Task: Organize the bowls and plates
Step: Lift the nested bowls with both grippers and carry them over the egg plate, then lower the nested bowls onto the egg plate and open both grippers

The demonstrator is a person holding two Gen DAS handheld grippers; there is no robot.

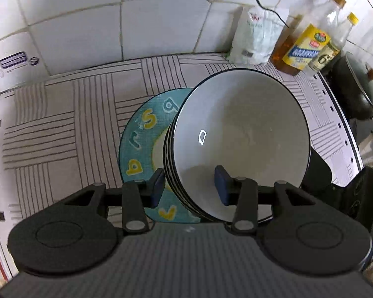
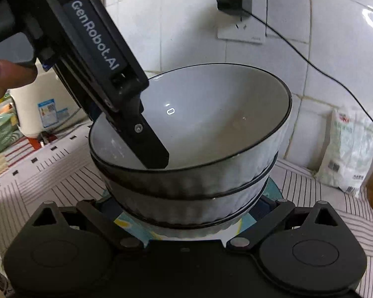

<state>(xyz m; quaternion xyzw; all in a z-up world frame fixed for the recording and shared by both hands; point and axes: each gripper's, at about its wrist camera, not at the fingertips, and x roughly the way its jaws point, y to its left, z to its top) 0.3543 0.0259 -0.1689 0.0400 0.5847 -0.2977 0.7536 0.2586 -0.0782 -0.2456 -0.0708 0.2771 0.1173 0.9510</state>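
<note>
A stack of white bowls with black rims [image 1: 241,134] sits on a teal plate with yellow letters [image 1: 141,136] on the striped cloth. My left gripper [image 1: 190,186] straddles the near rim of the stack, one blue pad outside and one inside the top bowl, with a gap to the wall. In the right wrist view the left gripper's finger [image 2: 149,144] reaches into the top bowl [image 2: 211,114]. My right gripper [image 2: 186,213] is spread wide around the base of the stack, above the teal plate [image 2: 268,191]; its fingertips are hidden behind the bowls.
Oil bottles [image 1: 308,47] and a white bag [image 1: 256,37] stand against the tiled wall at the back right. A dark pot with a lid [image 1: 358,87] is at the right. A white jug [image 2: 39,104] and green bowl [image 2: 0,134] are at the left.
</note>
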